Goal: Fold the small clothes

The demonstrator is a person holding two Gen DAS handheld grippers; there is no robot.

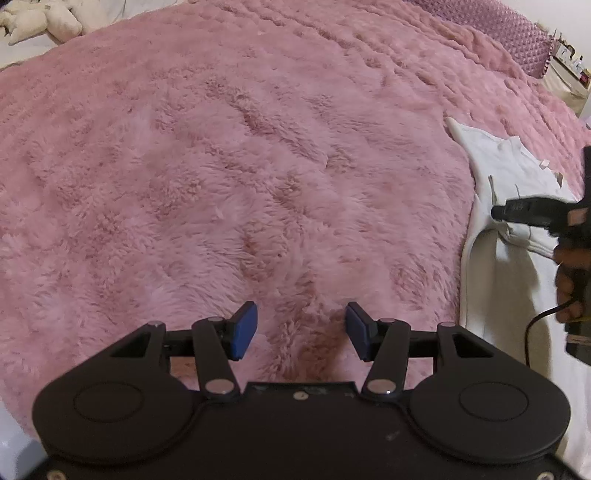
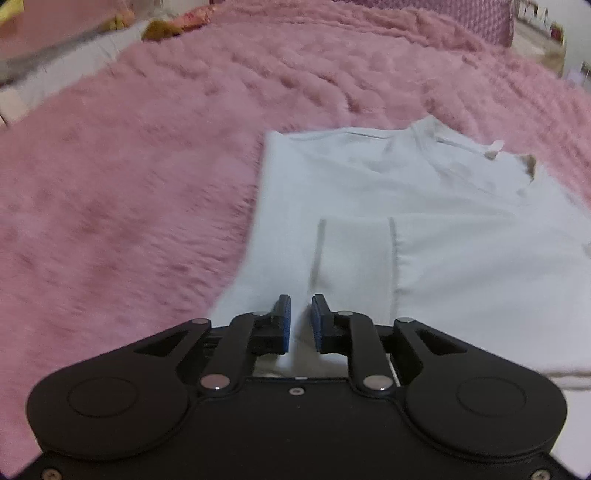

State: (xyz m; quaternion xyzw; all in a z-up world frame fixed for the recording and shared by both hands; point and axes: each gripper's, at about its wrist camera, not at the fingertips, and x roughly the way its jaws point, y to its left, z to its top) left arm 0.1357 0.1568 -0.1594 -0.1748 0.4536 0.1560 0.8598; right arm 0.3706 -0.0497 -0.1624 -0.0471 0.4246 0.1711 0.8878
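**White top lay part-folded on the pink blanket**

The fluffy pink blanket filled both views. On it lay the white garment, a small top spread flat, its neckline toward one o'clock in the right wrist view with a small label tab at the collar. One side of it was folded inward over the body, and a sleeve with grey seam lines ran down toward six o'clock. In the left wrist view the same garment sat at three o'clock, cut off by the frame edge.

The left gripper hovered over bare blanket, its blue pads spread wide with nothing between them. The right gripper stood with its pads close together but with a narrow gap, white fabric showing in that gap; whether the pads pinched the cloth could not be told.

The right wrist view was blurred. At eleven o'clock in the left wrist view a cream soft toy was partly cropped. A hand at three o'clock was half hidden.
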